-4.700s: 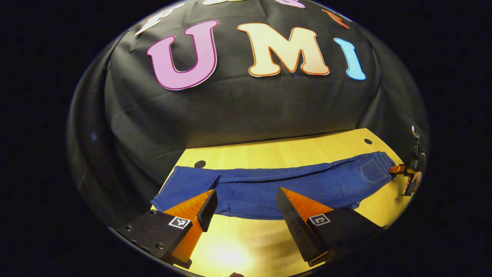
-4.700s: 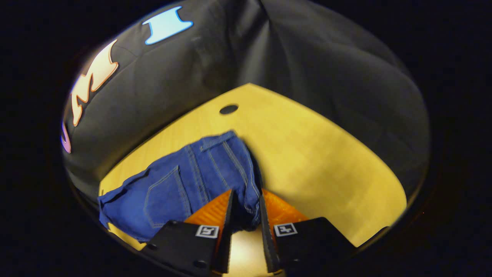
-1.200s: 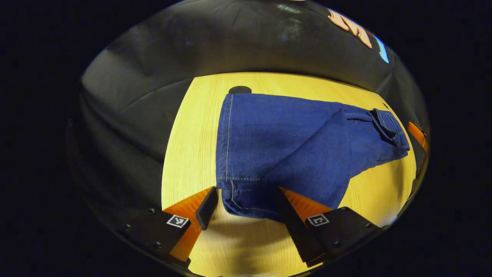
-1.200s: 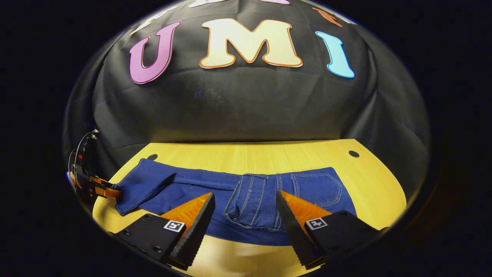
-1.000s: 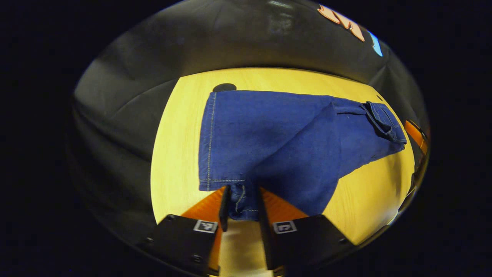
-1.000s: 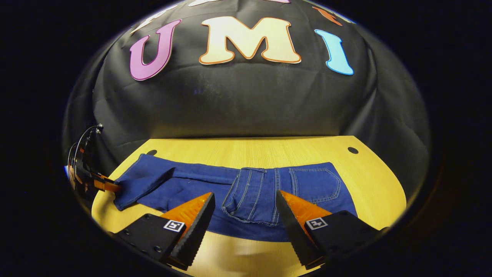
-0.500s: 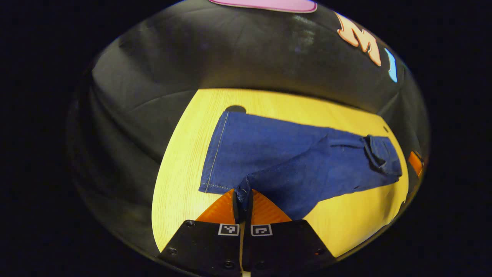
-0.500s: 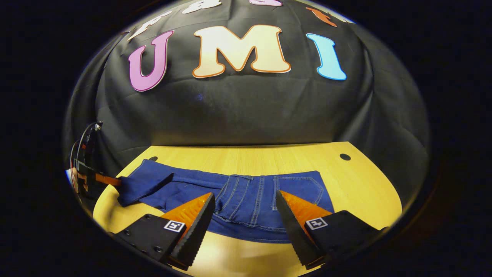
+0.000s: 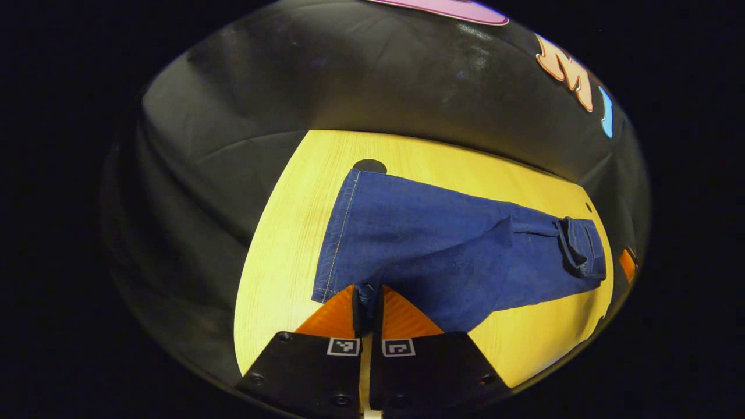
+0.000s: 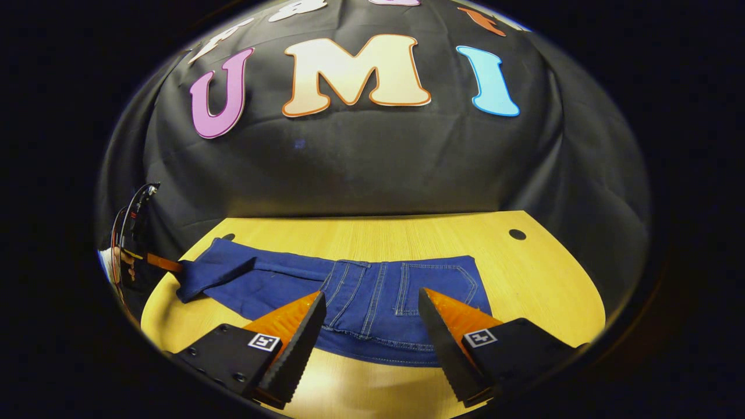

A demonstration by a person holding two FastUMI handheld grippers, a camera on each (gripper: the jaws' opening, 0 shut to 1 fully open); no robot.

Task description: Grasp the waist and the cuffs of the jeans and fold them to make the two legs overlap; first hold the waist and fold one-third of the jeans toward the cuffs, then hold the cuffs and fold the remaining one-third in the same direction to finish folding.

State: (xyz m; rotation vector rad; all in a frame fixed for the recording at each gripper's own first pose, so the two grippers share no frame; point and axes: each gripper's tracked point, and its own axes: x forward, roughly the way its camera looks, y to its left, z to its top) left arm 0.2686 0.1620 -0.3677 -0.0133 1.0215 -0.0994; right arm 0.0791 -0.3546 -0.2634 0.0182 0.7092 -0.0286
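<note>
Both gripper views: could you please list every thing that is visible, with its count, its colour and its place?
jeans: one, blue, lying along the table, waist end folded over onto the legs.
table: one, light wood, under the jeans.
table holes: two, dark, near the table's far corners.
left tongs: one, orange and black, shut on the cuff of the jeans.
right tongs: one, orange and black, open, in front of the folded waist.
hand: one, at the table's left end, holding the left tongs.
</note>
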